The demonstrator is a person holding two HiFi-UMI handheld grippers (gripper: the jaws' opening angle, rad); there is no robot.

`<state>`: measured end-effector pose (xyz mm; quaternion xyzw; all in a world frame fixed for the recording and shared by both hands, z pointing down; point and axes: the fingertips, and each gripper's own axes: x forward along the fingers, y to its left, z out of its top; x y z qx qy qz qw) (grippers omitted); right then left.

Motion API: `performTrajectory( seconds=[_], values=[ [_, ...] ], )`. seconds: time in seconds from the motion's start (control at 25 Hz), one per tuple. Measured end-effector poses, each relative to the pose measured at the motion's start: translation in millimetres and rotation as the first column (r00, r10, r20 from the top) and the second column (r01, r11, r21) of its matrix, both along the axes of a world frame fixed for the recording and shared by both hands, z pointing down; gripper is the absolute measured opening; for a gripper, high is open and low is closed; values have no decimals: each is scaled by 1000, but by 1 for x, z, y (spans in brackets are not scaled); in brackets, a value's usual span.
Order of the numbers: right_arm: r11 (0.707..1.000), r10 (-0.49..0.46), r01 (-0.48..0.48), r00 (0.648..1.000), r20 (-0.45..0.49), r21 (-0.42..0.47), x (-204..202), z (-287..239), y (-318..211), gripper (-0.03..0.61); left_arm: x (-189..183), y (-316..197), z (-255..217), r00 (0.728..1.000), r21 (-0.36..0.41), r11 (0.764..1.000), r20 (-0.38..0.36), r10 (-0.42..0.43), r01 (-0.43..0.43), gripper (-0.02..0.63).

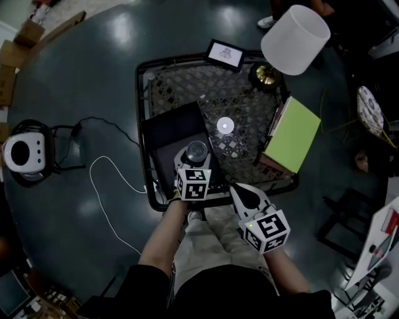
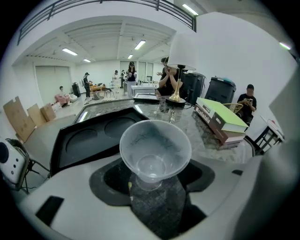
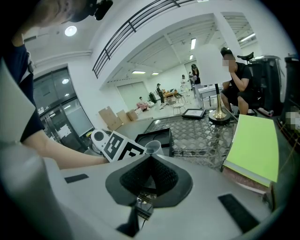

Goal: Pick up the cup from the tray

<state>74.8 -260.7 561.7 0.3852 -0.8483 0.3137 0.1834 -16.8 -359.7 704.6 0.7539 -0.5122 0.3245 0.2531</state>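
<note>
place: big open-plan hall, office or lab type, with a living-room corner staged in it
overhead: balcony railing (image 2: 117, 7) and strip lights (image 2: 139, 44), high above the left gripper (image 1: 196, 152)
far ahead of it: people (image 2: 131, 72) standing and sitting around desks
to its left: cardboard boxes (image 2: 21, 119) leaning at the wall
ahead of the right gripper (image 1: 238, 190): glass table (image 1: 249, 93) with lamp (image 1: 296, 38), books (image 1: 292, 134), picture frame (image 1: 225, 55)
floor (image 1: 93, 75): dark, glossy

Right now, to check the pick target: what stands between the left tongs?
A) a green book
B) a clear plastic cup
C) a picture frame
B: the left gripper view shows the clear plastic cup upright between the left tongs, with the black tray behind it.
</note>
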Motion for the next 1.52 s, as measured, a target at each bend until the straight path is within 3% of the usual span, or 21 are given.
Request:
performTrajectory(
  seconds=[0.76, 1.52],
  values=[
    [999, 20, -20, 1000, -2, 25, -9, -6, 6, 11, 8, 19, -26, 998, -8, 999, -42, 50, -51, 285],
    [996, 9, -10, 1000, 5, 85, -37, -28, 39, 11, -6, 89, -81, 994, 35, 995, -55, 95, -93, 285]
  ],
)
